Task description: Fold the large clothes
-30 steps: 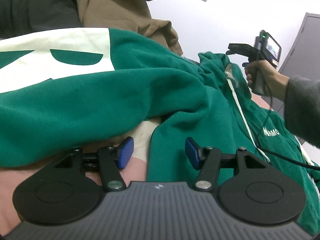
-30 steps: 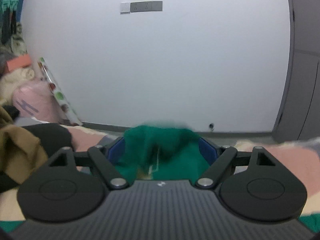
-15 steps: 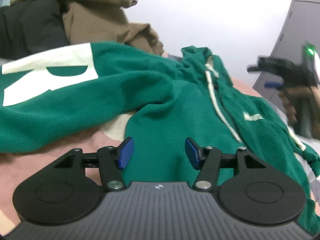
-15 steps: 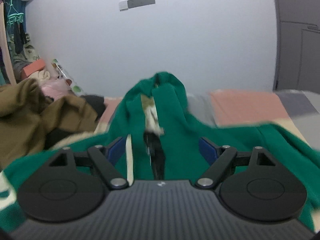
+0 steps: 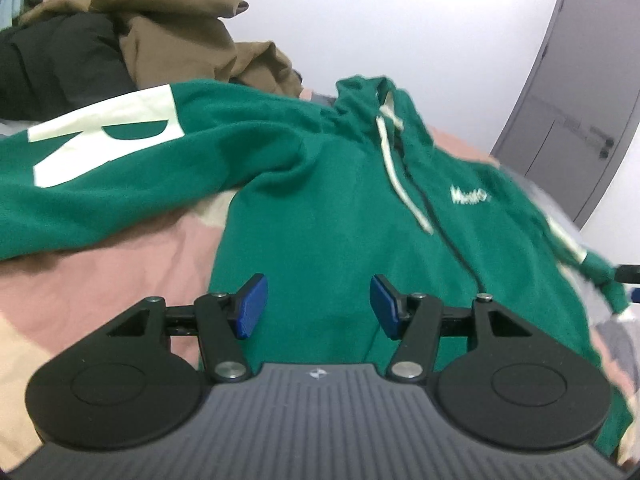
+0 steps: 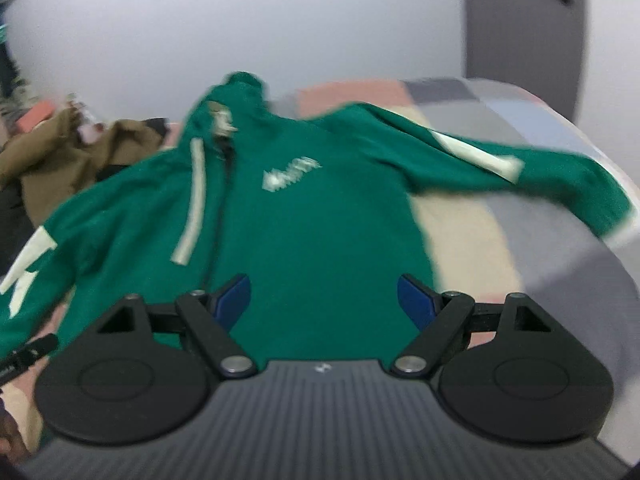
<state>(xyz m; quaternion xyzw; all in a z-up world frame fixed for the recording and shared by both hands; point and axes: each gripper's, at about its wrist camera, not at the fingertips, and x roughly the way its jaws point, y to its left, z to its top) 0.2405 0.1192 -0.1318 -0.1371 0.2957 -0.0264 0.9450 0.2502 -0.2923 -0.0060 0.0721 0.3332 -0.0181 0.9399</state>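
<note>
Left wrist view: one green hoodie (image 5: 340,216) lay spread front-up on the bed (image 5: 120,264), hood toward the far wall, its lower body directly beyond and beneath the left tongs (image 5: 318,306). Those tongs were released, blue pads apart with only cloth seen behind the gap, nothing pinched. One sleeve ran off to the left, bearing one large cream letter; the other sleeve trailed to the right edge. Two drawstrings, one cream and one dark, hung down the chest beside one small white logo.

In the blurred right wrist view, the same green hoodie (image 6: 320,216) lay just ahead of the right tongs (image 6: 324,304), which were likewise released and wider apart, holding nothing. Both sleeves stretched outward.

Beyond the hoodie, one brown garment (image 5: 180,28) and one black garment (image 5: 56,64) were heaped on the bed. One grey door (image 5: 580,100) stood at the right.
</note>
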